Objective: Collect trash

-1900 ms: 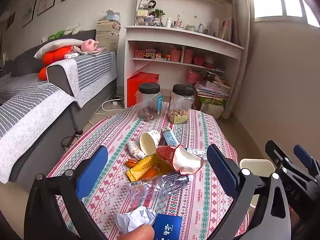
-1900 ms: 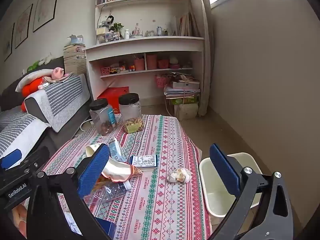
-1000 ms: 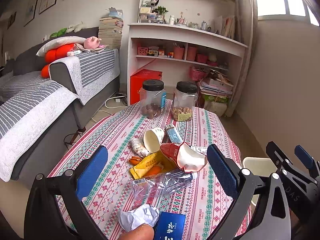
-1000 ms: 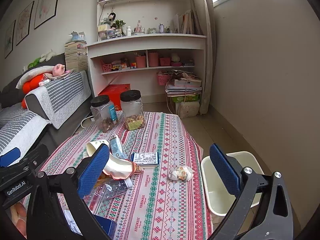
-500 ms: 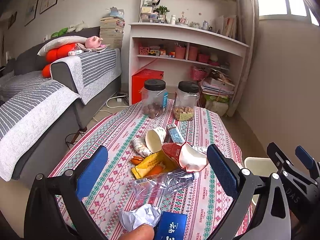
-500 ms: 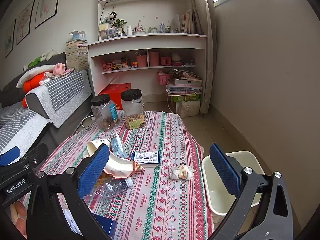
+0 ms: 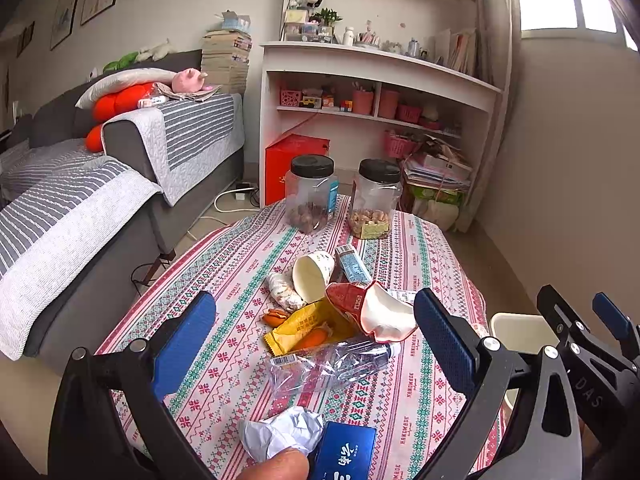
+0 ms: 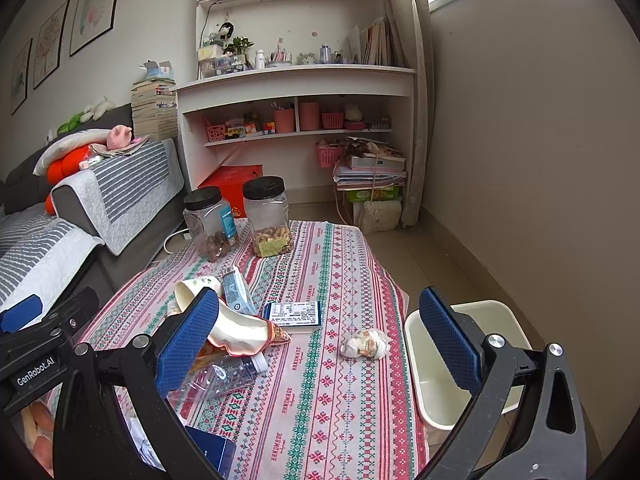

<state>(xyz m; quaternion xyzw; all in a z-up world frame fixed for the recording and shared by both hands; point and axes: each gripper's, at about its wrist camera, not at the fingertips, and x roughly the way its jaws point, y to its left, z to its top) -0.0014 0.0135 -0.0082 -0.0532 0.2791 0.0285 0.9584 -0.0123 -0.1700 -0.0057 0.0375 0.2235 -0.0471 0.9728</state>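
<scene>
The trash sits heaped mid-counter: a crushed plastic bottle (image 7: 330, 364), a yellow wrapper (image 7: 306, 326), a red-and-white bag (image 7: 370, 312) and a tipped paper cup (image 7: 312, 274), with a crumpled paper ball (image 7: 282, 434) at the near edge and a small wad (image 8: 366, 344), perhaps tissue, lying apart toward the bin (image 8: 460, 360) beside the counter (image 8: 320, 420). Behind the heap stand two black-lidded jars (image 7: 312, 196). The left gripper (image 7: 316, 348) and right gripper (image 8: 320, 344) both hover above with fingers spread wide, holding nothing.
</scene>
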